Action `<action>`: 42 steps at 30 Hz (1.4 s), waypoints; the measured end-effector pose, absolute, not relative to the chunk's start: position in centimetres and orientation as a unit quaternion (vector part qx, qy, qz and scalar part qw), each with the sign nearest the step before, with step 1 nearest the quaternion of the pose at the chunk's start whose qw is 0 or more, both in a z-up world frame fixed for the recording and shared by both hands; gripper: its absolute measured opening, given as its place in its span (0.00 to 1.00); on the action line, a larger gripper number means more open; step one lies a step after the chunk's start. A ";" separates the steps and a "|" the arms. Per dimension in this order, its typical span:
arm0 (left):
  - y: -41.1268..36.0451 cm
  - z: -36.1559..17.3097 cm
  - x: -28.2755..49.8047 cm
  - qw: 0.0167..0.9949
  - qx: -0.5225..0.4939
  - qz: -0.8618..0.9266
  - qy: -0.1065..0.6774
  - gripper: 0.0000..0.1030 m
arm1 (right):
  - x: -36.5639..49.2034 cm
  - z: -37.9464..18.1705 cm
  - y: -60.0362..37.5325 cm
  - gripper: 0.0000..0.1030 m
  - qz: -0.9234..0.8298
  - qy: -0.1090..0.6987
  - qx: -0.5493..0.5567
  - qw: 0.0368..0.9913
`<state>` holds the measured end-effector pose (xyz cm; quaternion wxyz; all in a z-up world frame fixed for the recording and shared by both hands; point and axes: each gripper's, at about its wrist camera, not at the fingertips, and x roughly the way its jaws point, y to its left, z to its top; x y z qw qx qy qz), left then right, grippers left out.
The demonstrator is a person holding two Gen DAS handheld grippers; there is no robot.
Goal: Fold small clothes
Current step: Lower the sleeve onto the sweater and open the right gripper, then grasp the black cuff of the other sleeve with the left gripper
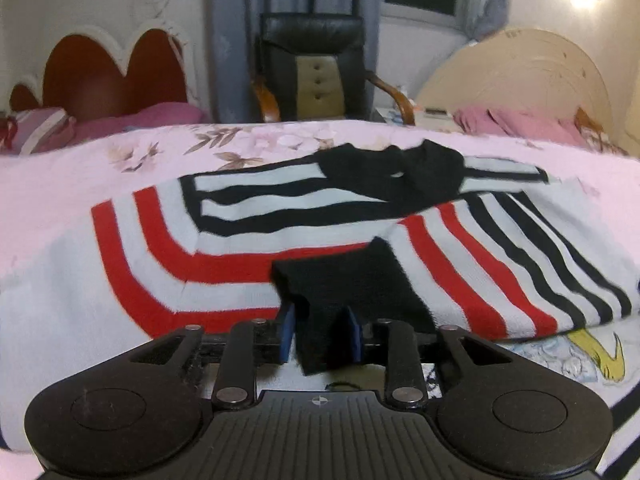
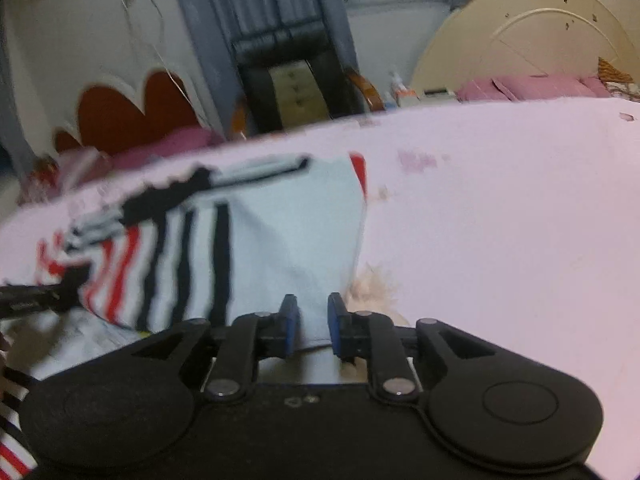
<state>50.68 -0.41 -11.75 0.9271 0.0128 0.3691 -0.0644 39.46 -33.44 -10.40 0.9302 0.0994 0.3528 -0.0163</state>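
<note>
Left hand-held gripper (image 1: 320,330) has the sweater's black cuff (image 1: 340,284) between its blue pads, jaws parted only as wide as the knit, which looks pinched rather than loose. Right hand-held gripper (image 2: 313,326) stands narrowly open around the pale hem of the striped sweater (image 2: 280,232); its pads do not seem to press the cloth.

Ahead of the left gripper, the sweater lies spread on the pink bed (image 1: 48,184), red and black stripes fanning outward, its black collar (image 1: 400,172) at the far side. Beyond stand a black chair (image 1: 316,68) and two headboards.

To do this fold well, I judge the cuff should be laid flat across the body, without dragging the layer beneath, and released only once the sleeve is smooth.
</note>
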 end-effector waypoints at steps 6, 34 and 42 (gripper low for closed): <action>2.7 -10.2 49.4 0.931 -0.008 -0.042 0.362 0.59 | 38.7 -9.6 -33.6 0.25 -0.038 0.344 0.119 0.931; 36.9 -15.2 37.0 0.860 -0.396 0.222 0.234 0.05 | 39.7 -8.2 -23.1 0.33 0.019 0.336 0.185 0.923; 24.2 -9.4 43.5 0.946 -0.208 0.076 0.236 0.05 | 39.3 -7.7 -23.1 0.33 0.018 0.323 0.196 0.926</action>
